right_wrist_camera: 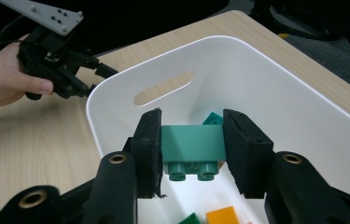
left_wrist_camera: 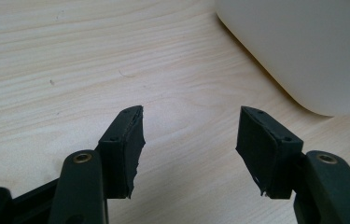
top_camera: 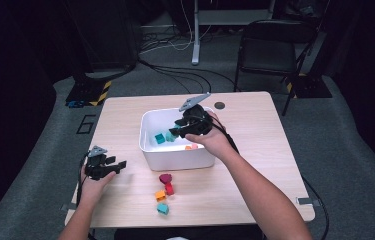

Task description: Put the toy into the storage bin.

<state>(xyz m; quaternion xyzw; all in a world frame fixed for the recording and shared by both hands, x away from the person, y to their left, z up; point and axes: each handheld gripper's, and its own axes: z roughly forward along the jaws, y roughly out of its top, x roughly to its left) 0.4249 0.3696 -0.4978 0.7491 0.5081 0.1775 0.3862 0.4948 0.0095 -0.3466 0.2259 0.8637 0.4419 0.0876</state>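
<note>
My right gripper (right_wrist_camera: pixel 191 149) is shut on a teal green brick (right_wrist_camera: pixel 192 145), held studs down over the inside of the white bin (right_wrist_camera: pixel 275 88). From the high view this gripper (top_camera: pixel 179 131) hangs above the bin (top_camera: pixel 175 161), which holds a teal brick (top_camera: pixel 160 138) and an orange one (top_camera: pixel 189 147). An orange brick (right_wrist_camera: pixel 222 216) and a green one (right_wrist_camera: pixel 192 219) lie on the bin floor below the held brick. My left gripper (left_wrist_camera: pixel 189 140) rests open on the wooden table (left_wrist_camera: pixel 70 60), nothing between its fingers, left of the bin (left_wrist_camera: pixel 303 46). It sits at the table's left front (top_camera: pixel 117 165).
In front of the bin lie a dark red piece (top_camera: pixel 165 178), a red brick (top_camera: pixel 169 189), an orange brick (top_camera: pixel 160 195) and a teal brick (top_camera: pixel 162 208). A black folding chair (top_camera: pixel 270 50) stands beyond the table's far right corner. A dark round mark (top_camera: pixel 219 105) sits near the far edge.
</note>
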